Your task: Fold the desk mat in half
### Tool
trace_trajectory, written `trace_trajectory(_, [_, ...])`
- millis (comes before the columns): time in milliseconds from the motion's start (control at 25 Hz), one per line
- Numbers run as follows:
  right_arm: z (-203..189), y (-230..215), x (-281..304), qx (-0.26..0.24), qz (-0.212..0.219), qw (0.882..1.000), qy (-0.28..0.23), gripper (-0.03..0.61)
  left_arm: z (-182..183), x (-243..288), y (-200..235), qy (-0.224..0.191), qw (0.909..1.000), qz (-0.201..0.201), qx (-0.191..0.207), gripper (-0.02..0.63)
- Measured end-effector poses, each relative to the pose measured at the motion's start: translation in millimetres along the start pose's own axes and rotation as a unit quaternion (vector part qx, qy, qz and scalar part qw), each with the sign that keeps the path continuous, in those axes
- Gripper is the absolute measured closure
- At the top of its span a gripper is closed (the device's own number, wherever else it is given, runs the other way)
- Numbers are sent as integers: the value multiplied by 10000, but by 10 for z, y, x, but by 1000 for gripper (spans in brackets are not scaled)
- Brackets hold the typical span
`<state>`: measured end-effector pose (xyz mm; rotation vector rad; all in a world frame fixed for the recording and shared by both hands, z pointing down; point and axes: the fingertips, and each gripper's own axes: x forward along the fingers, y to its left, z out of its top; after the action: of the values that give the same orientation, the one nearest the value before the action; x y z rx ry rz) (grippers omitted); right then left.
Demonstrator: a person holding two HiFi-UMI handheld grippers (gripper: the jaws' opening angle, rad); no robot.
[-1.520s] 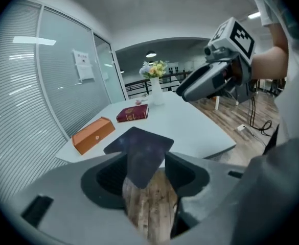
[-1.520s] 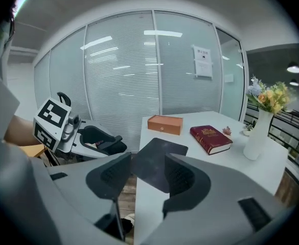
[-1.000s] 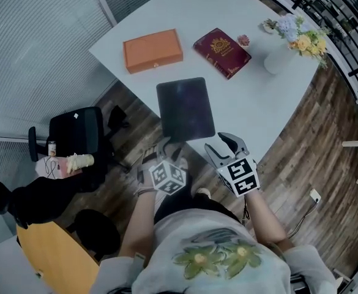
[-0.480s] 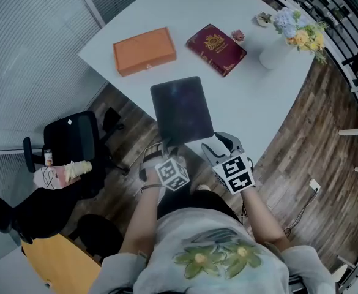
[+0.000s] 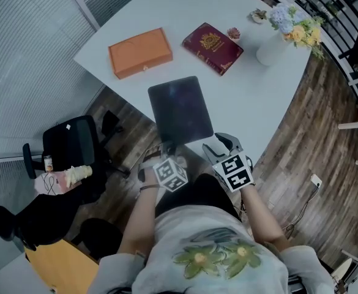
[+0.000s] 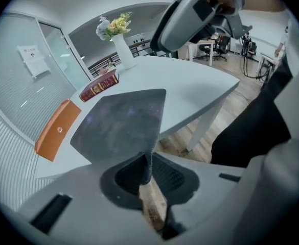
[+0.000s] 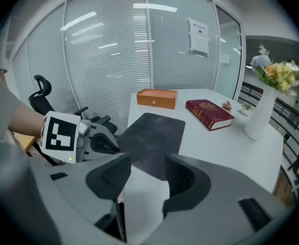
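The dark desk mat (image 5: 180, 110) lies flat on the white table (image 5: 246, 103), its near edge by the table's front edge. My left gripper (image 5: 166, 150) is at the mat's near left corner. Its jaws have just been closing, and in the left gripper view the mat (image 6: 121, 124) runs as a thin edge between the pads of the left gripper (image 6: 145, 162), pinched there. My right gripper (image 5: 219, 144) stands open just short of the near right corner. In the right gripper view only white tabletop shows between the jaws of the right gripper (image 7: 146, 175), with the mat (image 7: 154, 137) ahead.
Beyond the mat lie an orange box (image 5: 139, 52) and a dark red book (image 5: 213, 48). A white vase of flowers (image 5: 273, 48) stands at the far right. A black office chair (image 5: 68, 143) stands on the wooden floor to the left of the table.
Both grippers have come down a little at the mat's near edge. The left jaws have closed onto the near left corner; the right jaws stay wide.
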<state>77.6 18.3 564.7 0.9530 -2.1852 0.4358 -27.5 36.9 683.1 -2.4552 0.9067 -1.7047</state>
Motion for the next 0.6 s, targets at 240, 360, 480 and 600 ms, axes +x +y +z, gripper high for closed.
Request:
trace_trajectory(240, [-32,27,49,-55,77,9999,101,380,37,-93,22,-107,9990,-293,-332,588])
trace_trajectory(360, [-9,45,72,-99,99,9998,132,380,63,-148,64,-154,9981,-371,-465,592])
trace_trajectory(480, [-19,49,98,-221,94,9995,192,380,85,-194,104,-193,9969,-434,-622,595])
trace_trajectory(600, [-47,44,127,-419,68,9987,282,380,106,-229,143,-212,9955,-491,-787,595])
